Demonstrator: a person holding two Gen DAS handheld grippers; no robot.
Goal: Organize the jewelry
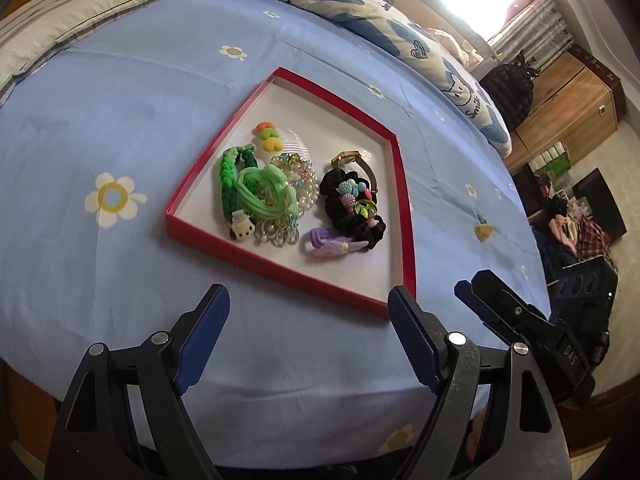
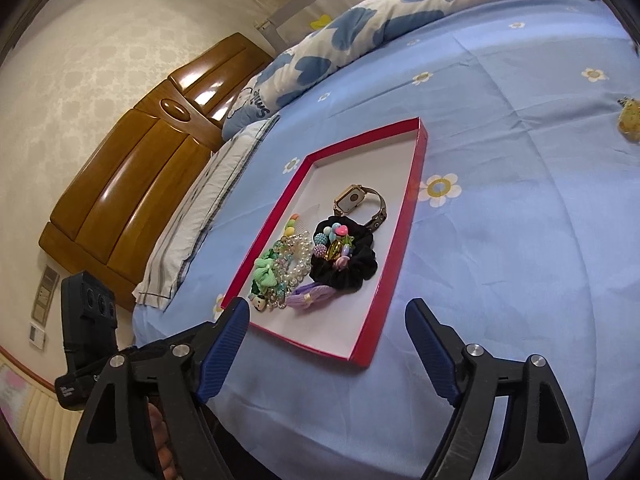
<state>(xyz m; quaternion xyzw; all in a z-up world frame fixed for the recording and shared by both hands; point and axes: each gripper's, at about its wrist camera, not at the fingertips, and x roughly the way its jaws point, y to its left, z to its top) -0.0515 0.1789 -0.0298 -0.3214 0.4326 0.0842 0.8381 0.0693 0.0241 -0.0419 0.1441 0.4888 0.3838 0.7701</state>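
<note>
A red-rimmed tray (image 1: 404, 216) with a white floor lies on the blue bedsheet; it also shows in the right wrist view (image 2: 416, 184). In it lie green hair ties (image 1: 256, 190), a pearl bracelet (image 1: 304, 194), a black scrunchie with coloured beads (image 1: 352, 208), a purple hair tie (image 1: 332, 244), a gold watch (image 2: 354, 200) and a clear comb with coloured hearts (image 1: 276, 140). My left gripper (image 1: 308, 312) is open and empty, just short of the tray's near edge. My right gripper (image 2: 326, 320) is open and empty over the tray's near corner, and shows at the right of the left wrist view (image 1: 480, 292).
A small yellow piece (image 1: 484, 230) lies on the sheet right of the tray; it also shows in the right wrist view (image 2: 630, 120). A blue heart-print duvet (image 1: 360, 4) lies at the back. A striped pillow (image 2: 208, 208) and wooden headboard (image 2: 152, 160) stand to the left.
</note>
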